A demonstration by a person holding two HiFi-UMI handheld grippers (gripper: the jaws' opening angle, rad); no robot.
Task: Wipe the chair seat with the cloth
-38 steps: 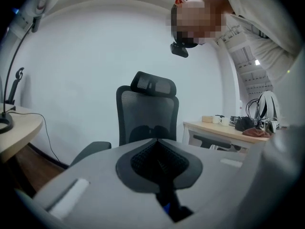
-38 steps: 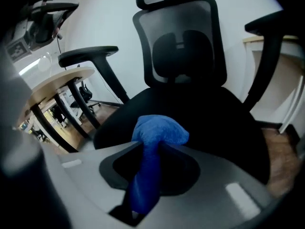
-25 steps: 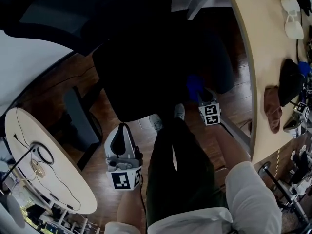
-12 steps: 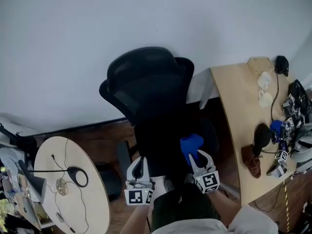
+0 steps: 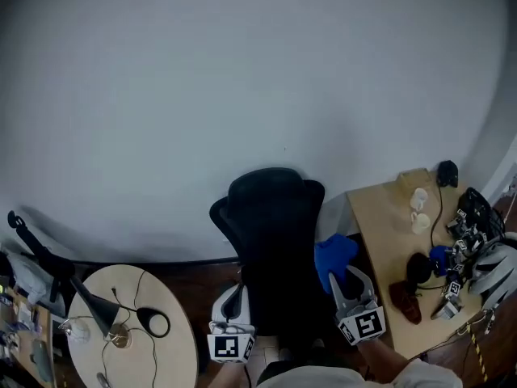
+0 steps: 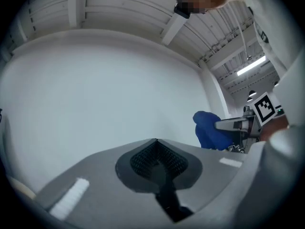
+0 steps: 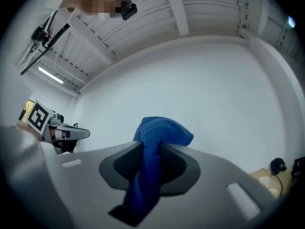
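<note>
The black office chair (image 5: 273, 241) stands against the white wall, its backrest facing me and its seat mostly hidden behind the grippers. My right gripper (image 5: 346, 280) is shut on the blue cloth (image 5: 334, 253), held up at the chair's right side. In the right gripper view the cloth (image 7: 153, 166) hangs bunched between the jaws of the right gripper (image 7: 152, 144), which points at the wall. My left gripper (image 5: 233, 296) is in front of the chair's left side, apart from it. Its jaws are shut with nothing in them (image 6: 156, 142). The cloth (image 6: 209, 130) shows to its right.
A round pale table (image 5: 174, 354) with a black lamp (image 5: 89, 301) and cables is at the lower left. A wooden desk (image 5: 388, 233) at the right carries white cups (image 5: 418, 208), a black mouse (image 5: 447, 173), a brown object (image 5: 404, 299) and spare gear. The wall fills the upper view.
The head view has swung up from the floor and seat to the wall. Both grippers have risen, and the right one has lifted the cloth off the seat.
</note>
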